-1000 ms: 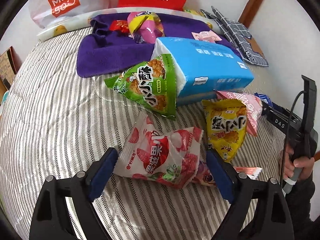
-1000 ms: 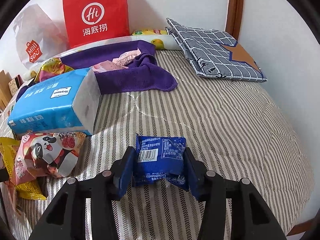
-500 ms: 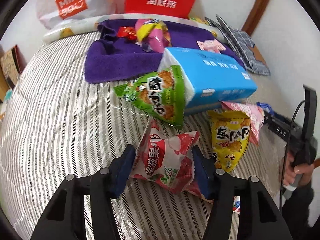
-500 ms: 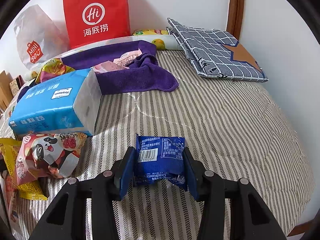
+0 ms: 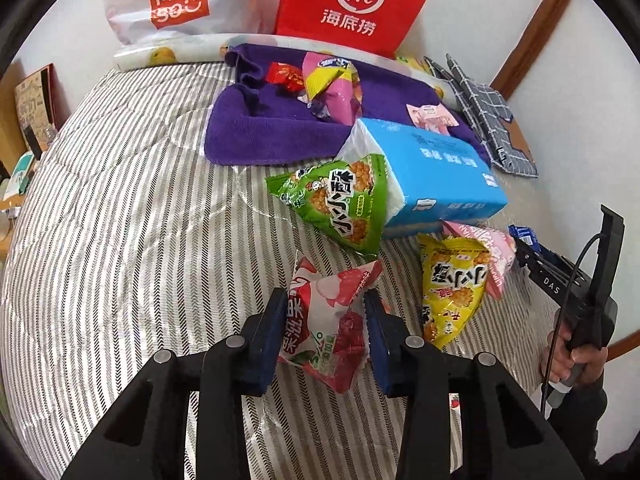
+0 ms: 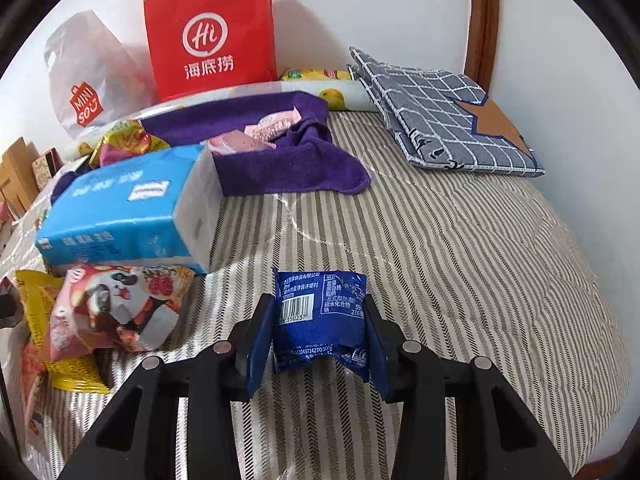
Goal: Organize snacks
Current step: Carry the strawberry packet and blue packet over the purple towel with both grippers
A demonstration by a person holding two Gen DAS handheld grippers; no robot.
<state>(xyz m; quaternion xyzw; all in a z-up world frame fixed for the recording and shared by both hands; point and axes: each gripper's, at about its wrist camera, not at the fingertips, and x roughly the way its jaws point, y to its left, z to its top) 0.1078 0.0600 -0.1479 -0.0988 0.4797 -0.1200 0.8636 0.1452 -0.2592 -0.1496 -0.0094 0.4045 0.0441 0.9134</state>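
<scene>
So, labels first: red paper bag (image 5: 352, 4) at the back w/ a white "Hi" logo and 海底捞 under it, and next to it a white plastic bag (image 5: 168, 0) reading "MINISO". Blue packet (image 6: 320, 320) shows a barcode + fine Chinese print, too small to read.

Surface is a grey/white striped quilt (image 5: 120, 240) against a white wall, wood trim on the right.

Left gripper (image 5: 326, 332) is pinched shut on the red and white snack bag (image 5: 324, 320), pads squeezing both sides. Ahead of it lie a green snack bag (image 5: 340, 204), leaning on a blue tissue pack (image 5: 432, 172), and, off to the right, a yellow snack bag (image 5: 452, 288). Purple towel (image 5: 276, 128) further back.

Right gripper (image 6: 318, 340) is clamped on the blue packet, held between both pads. Checked cloth (image 6: 440, 116) far ahead-right.
</scene>
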